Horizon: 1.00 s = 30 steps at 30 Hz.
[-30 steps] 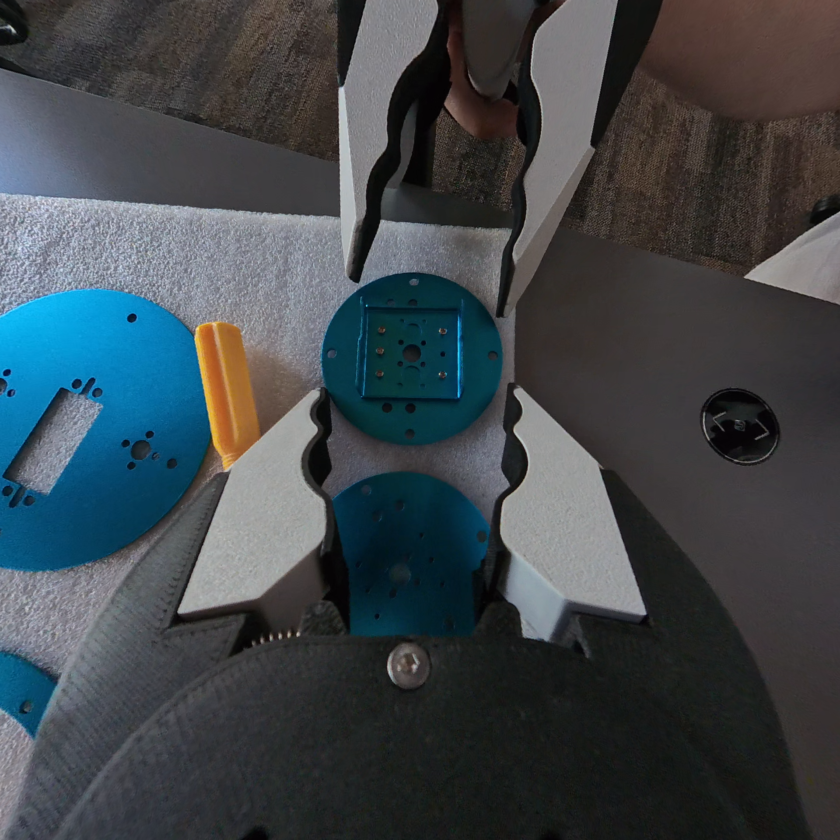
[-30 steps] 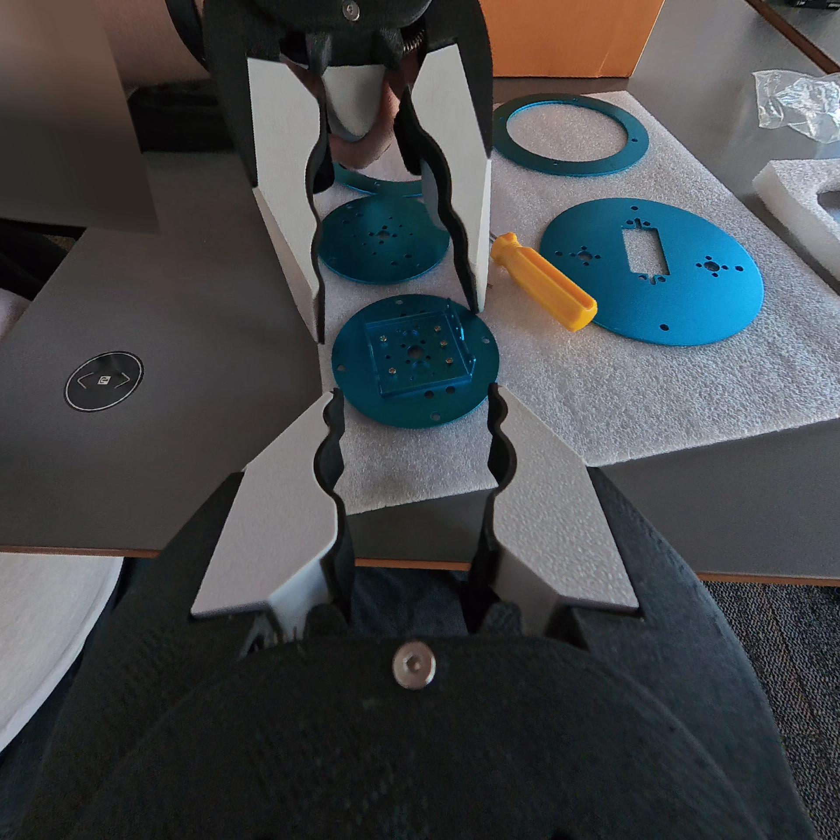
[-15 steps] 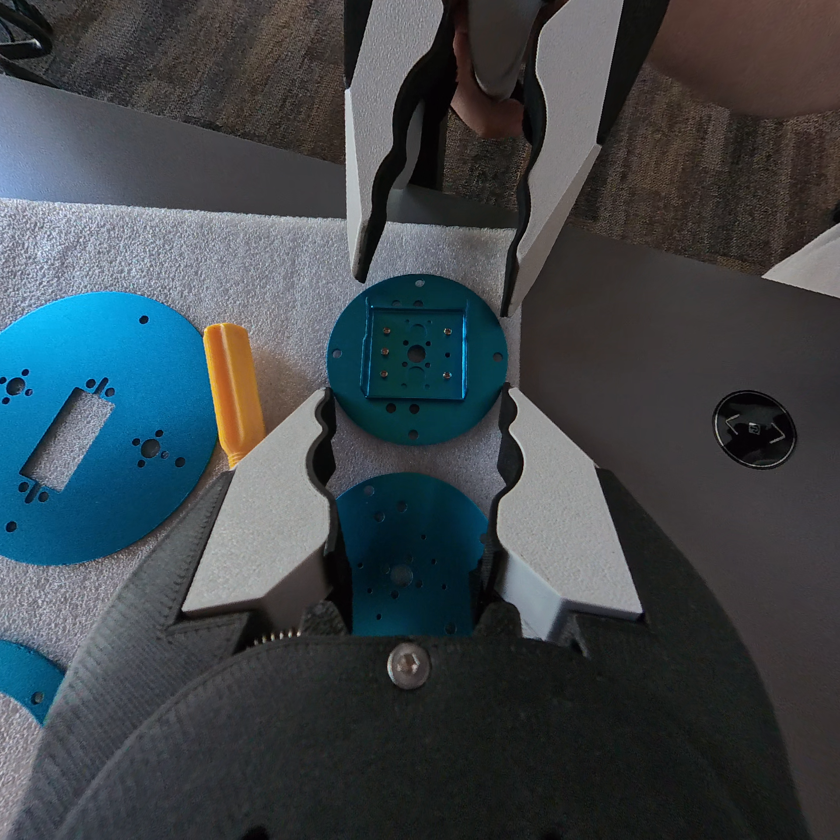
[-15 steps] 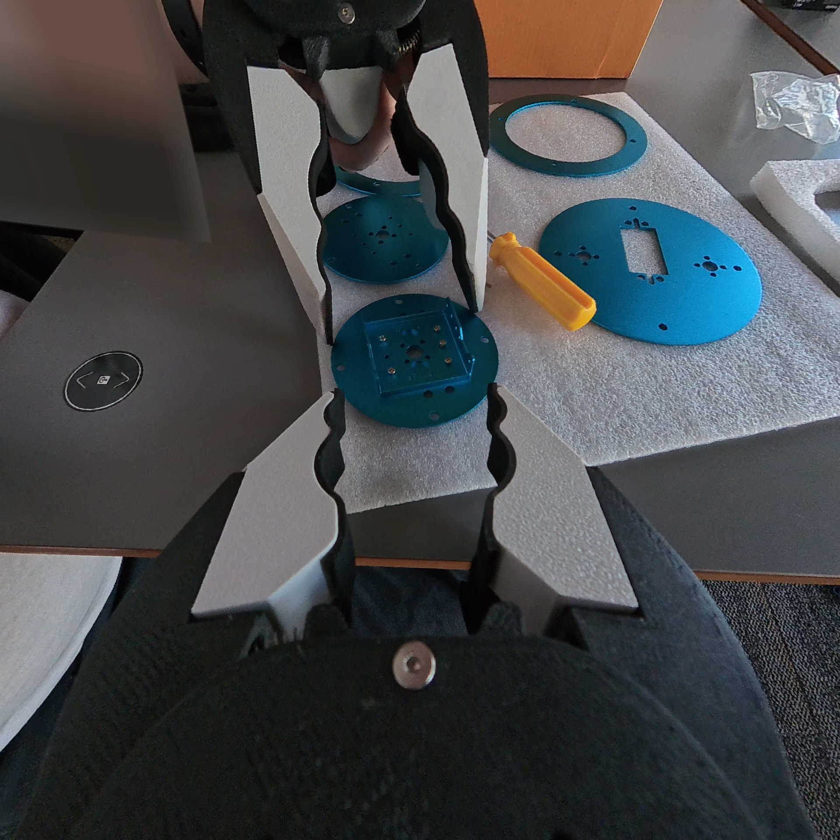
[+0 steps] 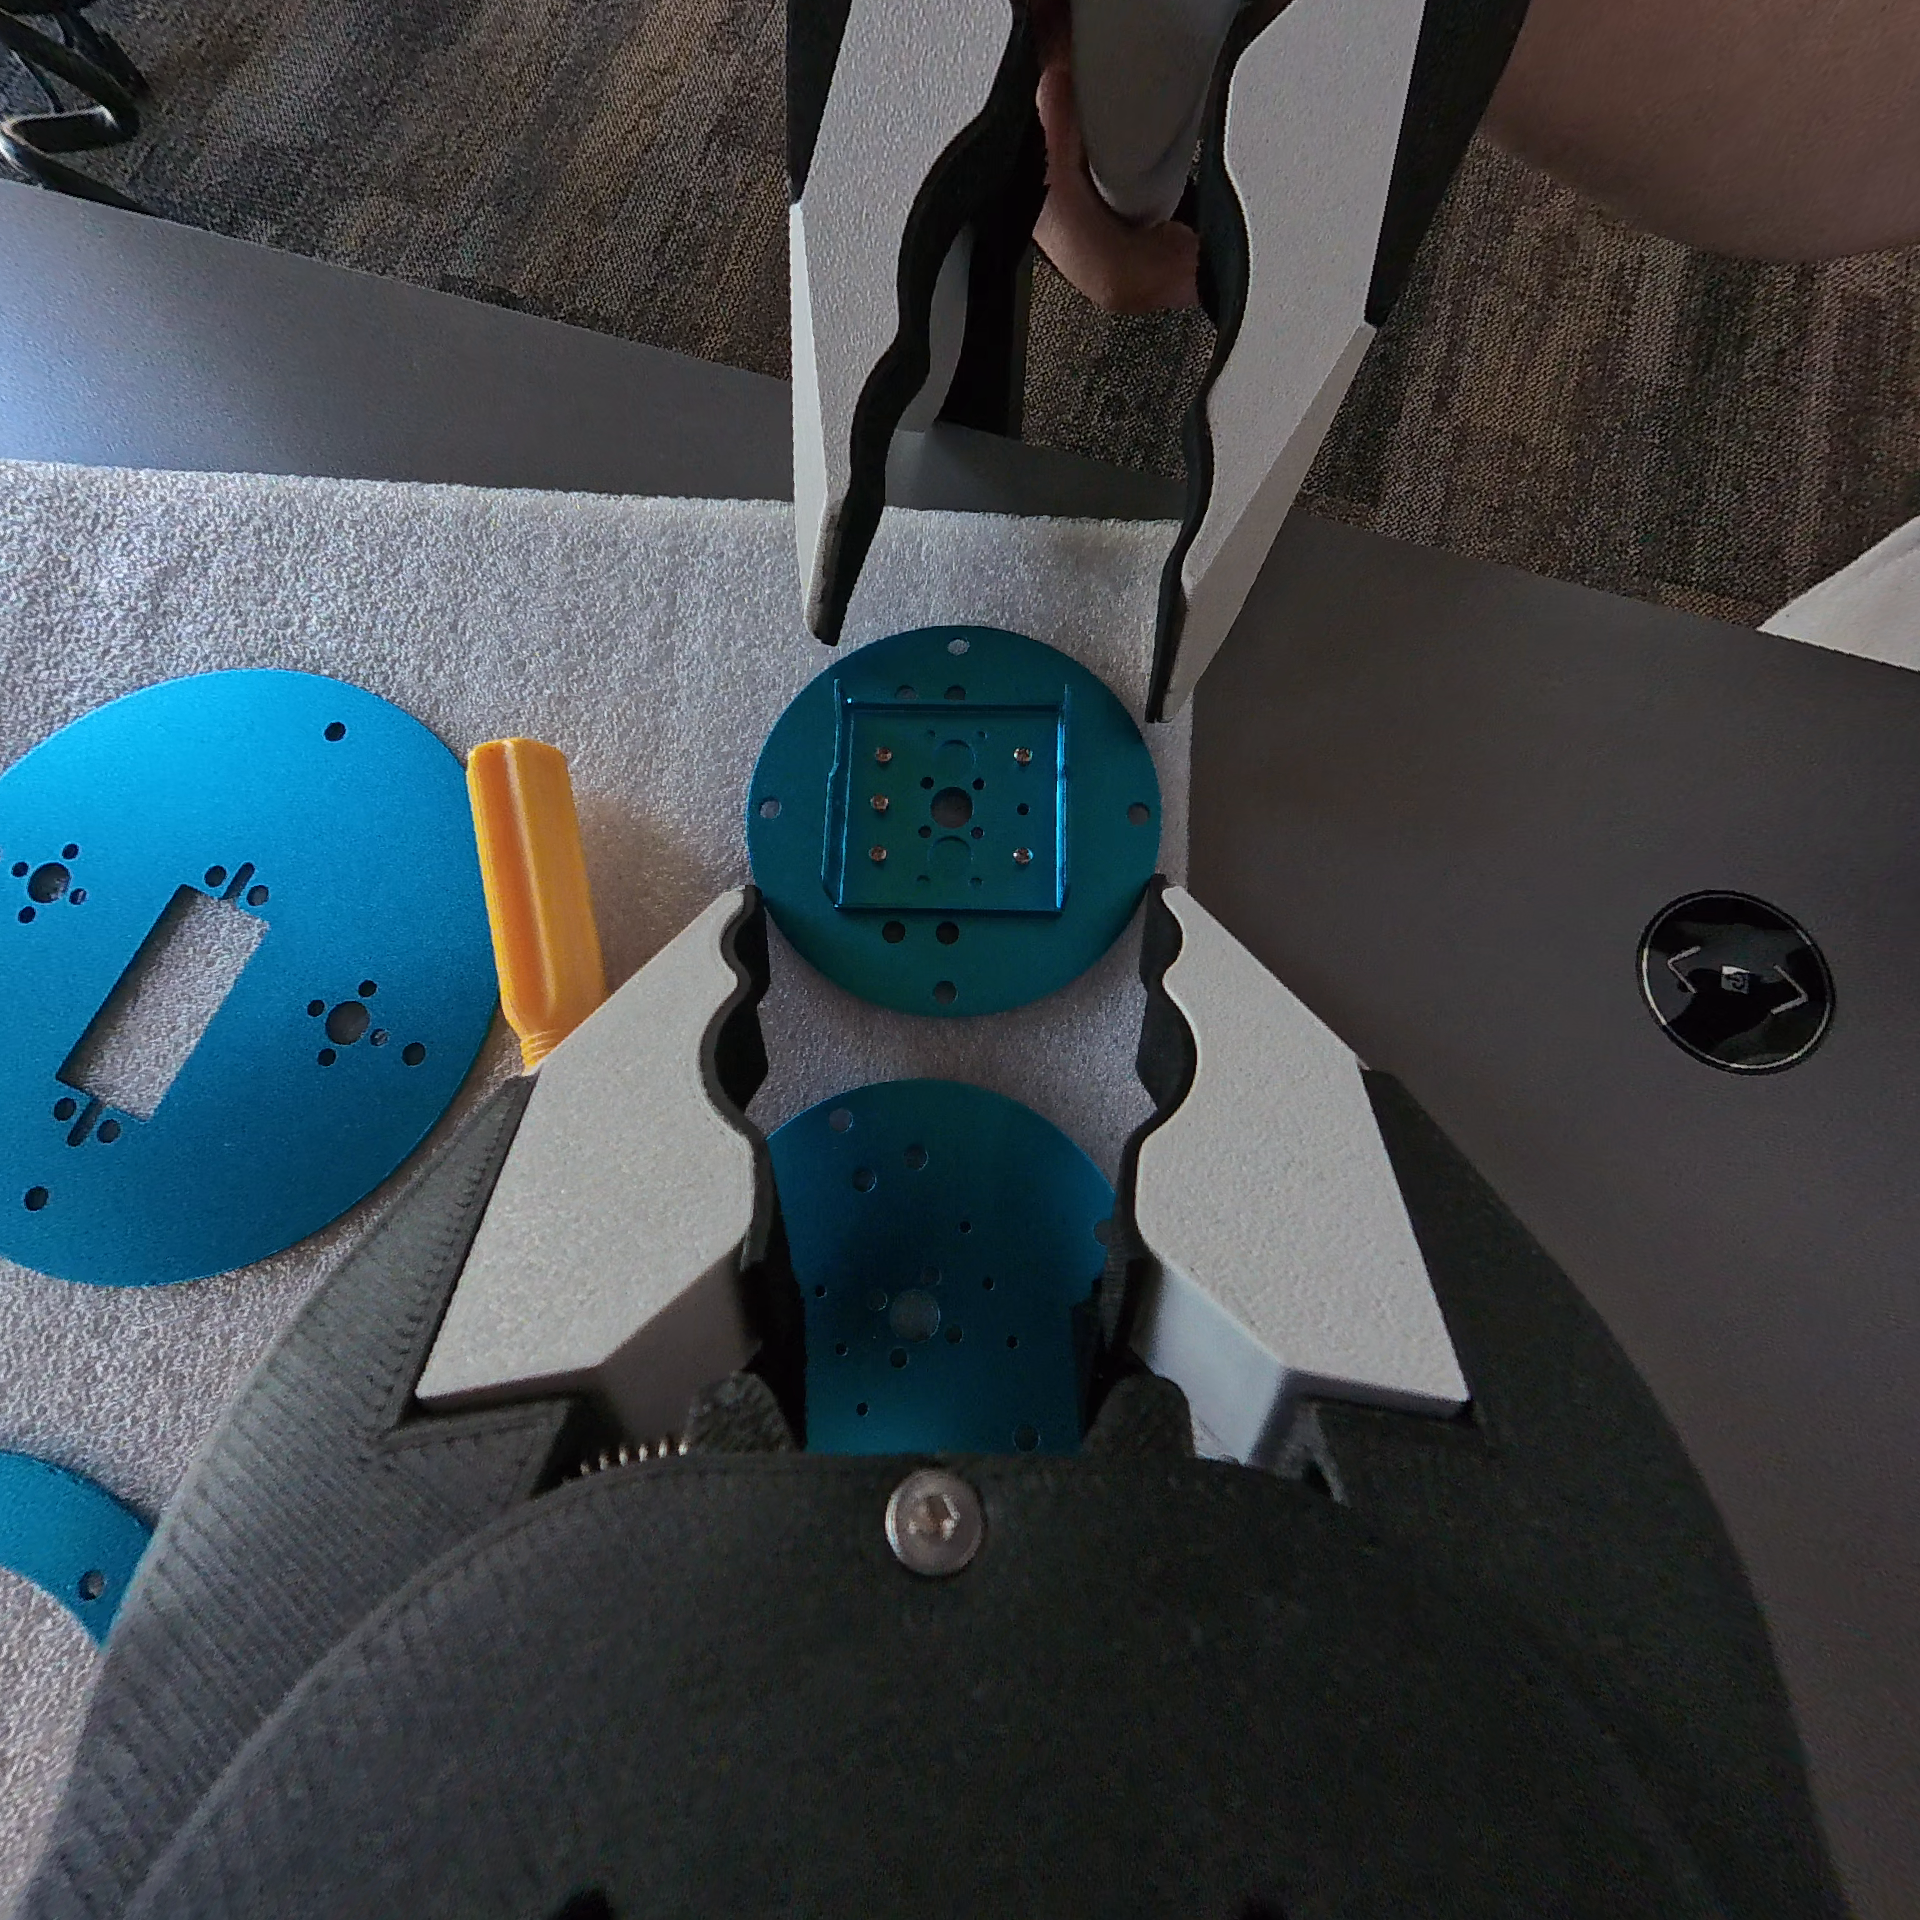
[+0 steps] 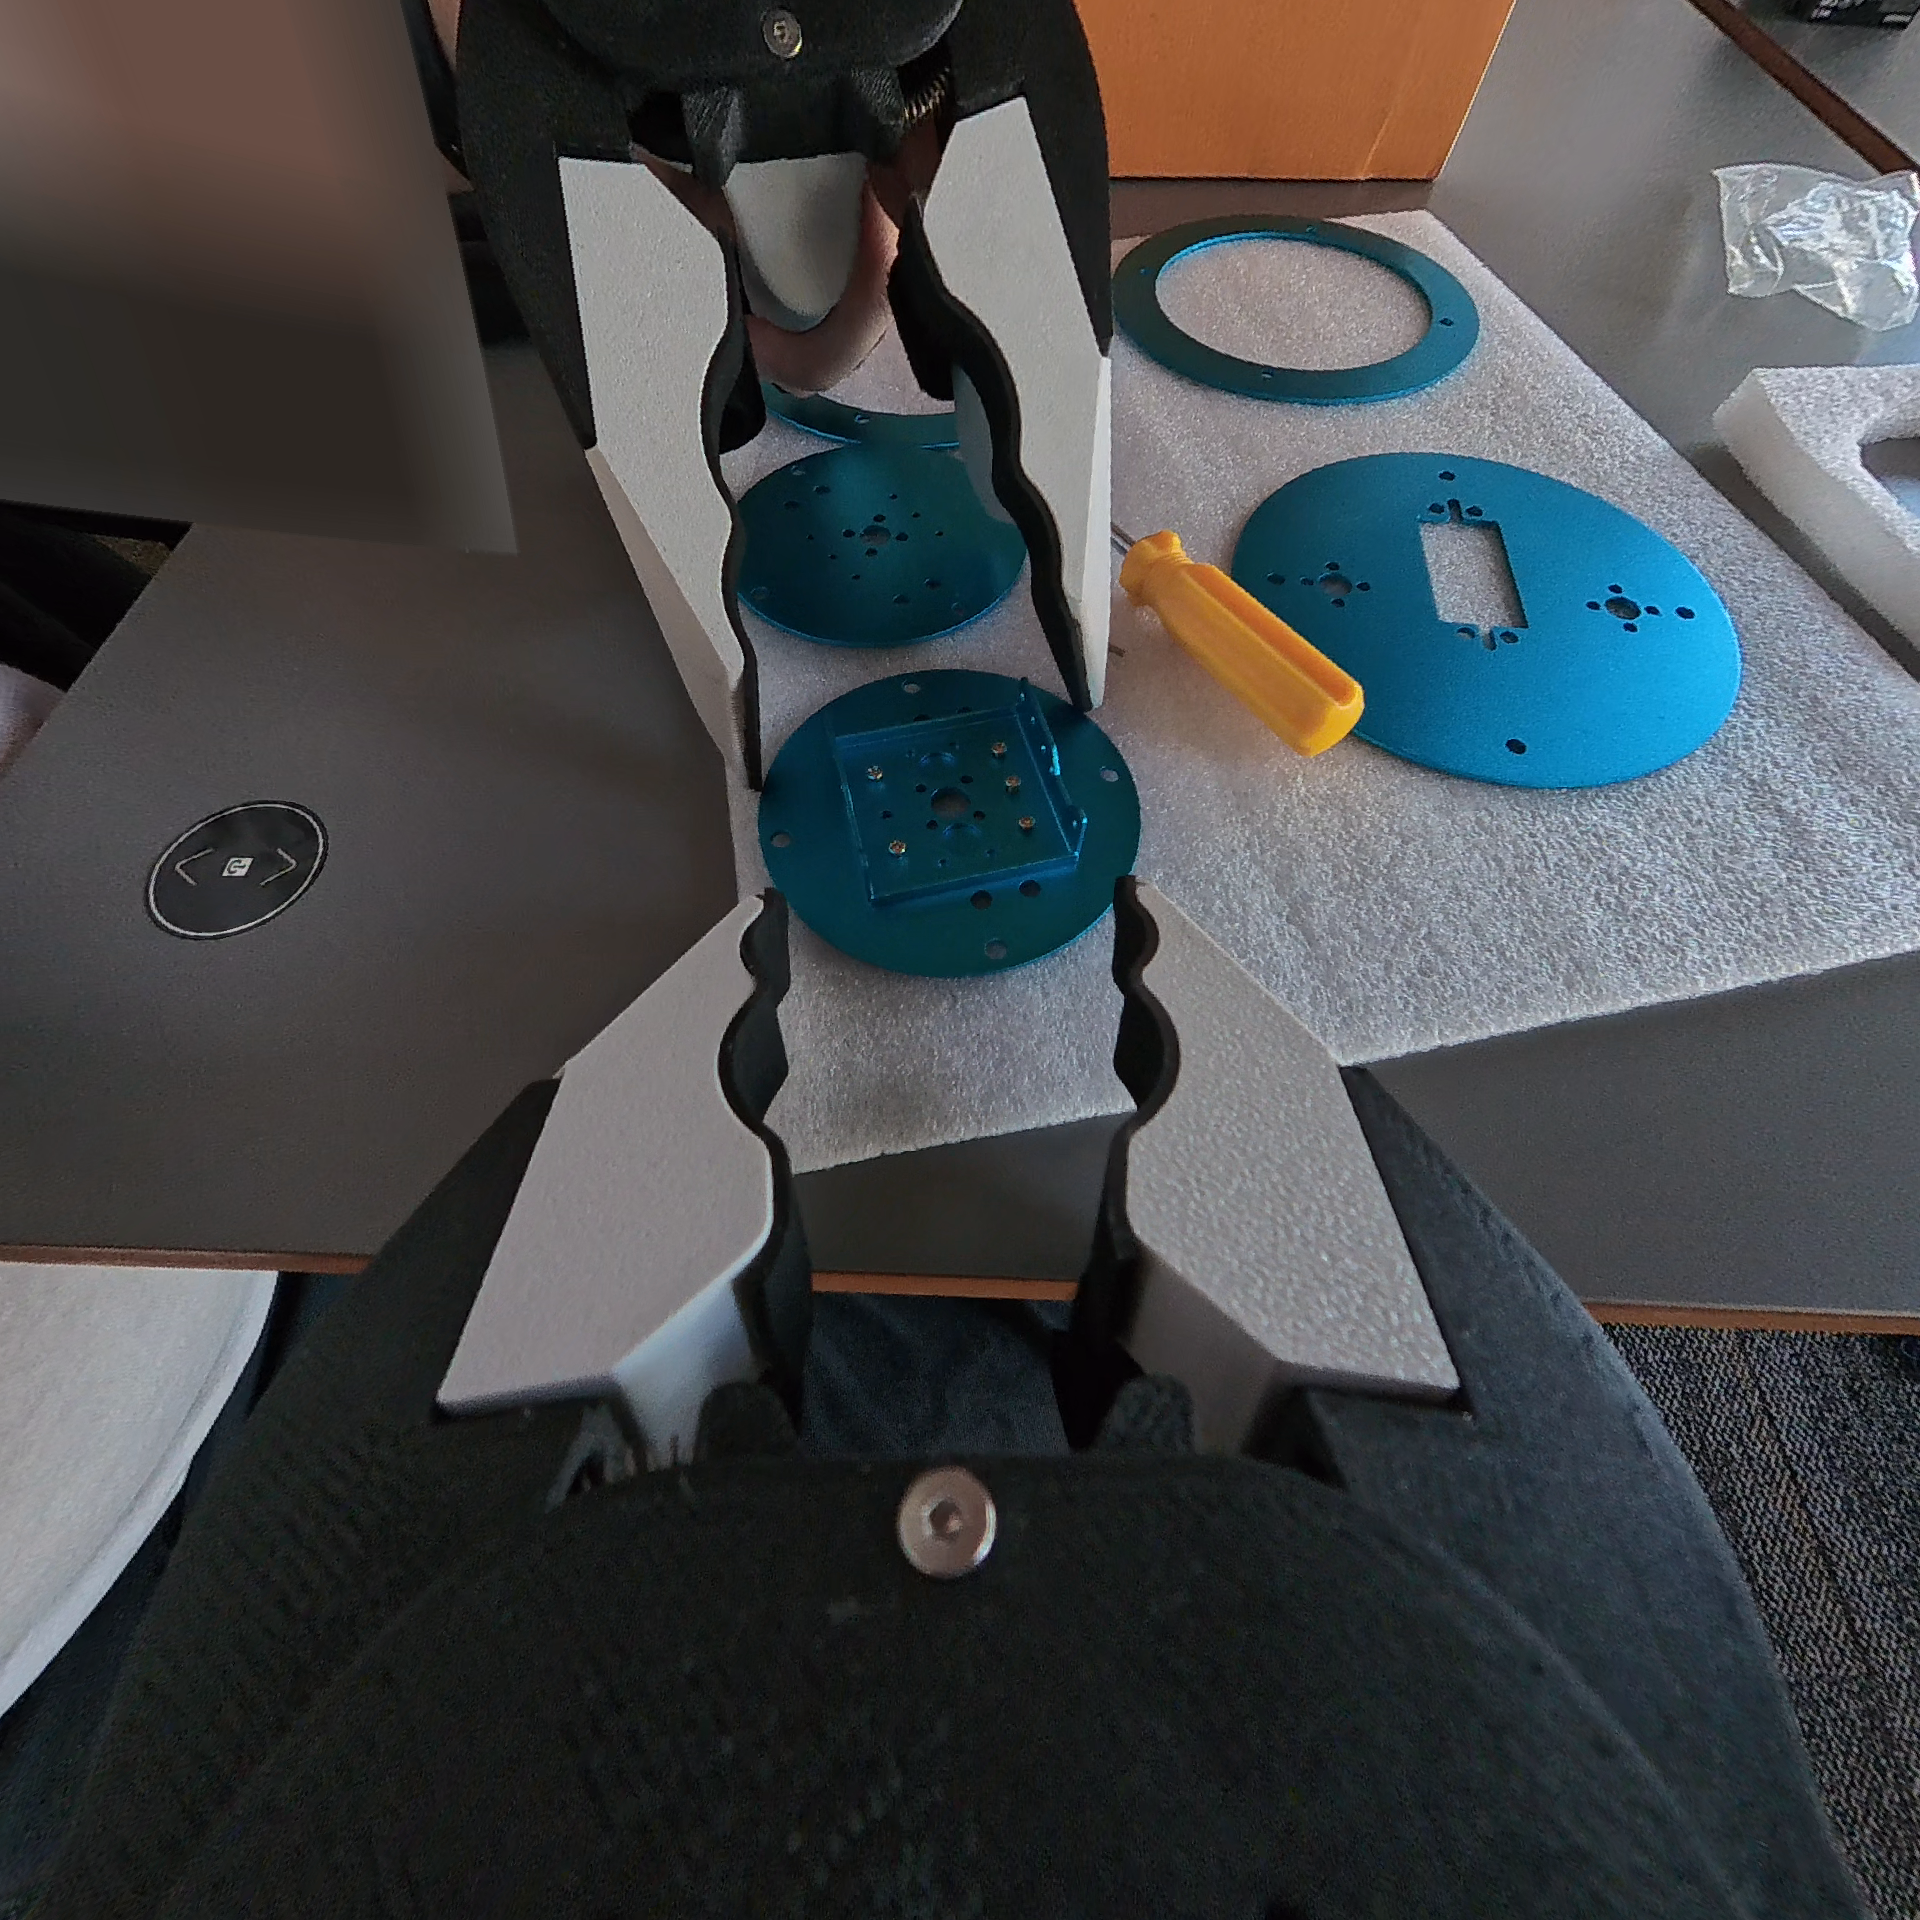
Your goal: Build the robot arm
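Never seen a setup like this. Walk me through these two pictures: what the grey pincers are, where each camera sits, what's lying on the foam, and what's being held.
The grey pincers are two hand-held grippers; a person works one in each hand. Each carries a camera looking along its own fingers, so the left gripper fills the bottom of the left wrist view and the right gripper the bottom of the right wrist view. They face each other.

On the white foam sheet lie blue metal parts: a small disc with a square bracket between both grippers, a plain drilled disc, a large plate with a rectangular slot and a ring. An orange screwdriver handle lies beside them.

Both grippers are open and hold nothing.
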{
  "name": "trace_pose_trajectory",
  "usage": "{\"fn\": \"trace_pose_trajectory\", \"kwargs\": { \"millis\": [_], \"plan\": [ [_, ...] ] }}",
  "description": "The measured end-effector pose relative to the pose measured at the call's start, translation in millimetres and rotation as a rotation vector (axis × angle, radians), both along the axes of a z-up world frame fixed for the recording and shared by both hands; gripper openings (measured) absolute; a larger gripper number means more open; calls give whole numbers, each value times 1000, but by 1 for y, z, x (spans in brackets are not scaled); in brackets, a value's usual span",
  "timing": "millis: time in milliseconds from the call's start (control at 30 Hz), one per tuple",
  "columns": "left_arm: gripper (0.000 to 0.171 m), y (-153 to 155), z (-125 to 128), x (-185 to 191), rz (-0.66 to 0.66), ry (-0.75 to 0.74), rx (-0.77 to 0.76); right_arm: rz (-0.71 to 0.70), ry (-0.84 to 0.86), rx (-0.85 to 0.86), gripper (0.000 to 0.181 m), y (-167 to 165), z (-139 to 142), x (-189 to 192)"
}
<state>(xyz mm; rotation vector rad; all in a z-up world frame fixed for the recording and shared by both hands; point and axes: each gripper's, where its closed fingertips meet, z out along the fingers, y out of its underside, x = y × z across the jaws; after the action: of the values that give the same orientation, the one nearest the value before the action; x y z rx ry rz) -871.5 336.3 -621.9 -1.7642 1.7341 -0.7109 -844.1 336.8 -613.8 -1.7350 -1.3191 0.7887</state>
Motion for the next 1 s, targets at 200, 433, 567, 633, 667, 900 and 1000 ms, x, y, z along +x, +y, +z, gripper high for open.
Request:
{"fn": "trace_pose_trajectory", "kwargs": {
  "millis": [200, 433, 567, 633, 667, 900, 1000],
  "plan": [
    [72, 0, 0, 0, -1, 0, 7, 0, 2, 0, 63, -1, 0, 0],
    [71, 0, 0, 0, -1, 4, 8, 1, 6, 1, 62, -1, 1, 0],
    [72, 0, -1, 0, 1, 5, 6, 0, 9, 2, 62, -1, 1, 0],
    [75, 1, 0, -1, 9, 2, 5, 0, 15, 2, 63, -2, 1, 0],
    [76, 2, 2, -2, 15, -2, 6, 1, 20, 2, 64, -2, 2, 0],
    [65, 21, 36, -37, 148, -63, -4, -30, 153, 32, 65, -2, 27, 8],
    [59, 35, 31, -65, 239, 49, 28, -49, 170, 48, 63, 1, 31, 14]
  ]
}}
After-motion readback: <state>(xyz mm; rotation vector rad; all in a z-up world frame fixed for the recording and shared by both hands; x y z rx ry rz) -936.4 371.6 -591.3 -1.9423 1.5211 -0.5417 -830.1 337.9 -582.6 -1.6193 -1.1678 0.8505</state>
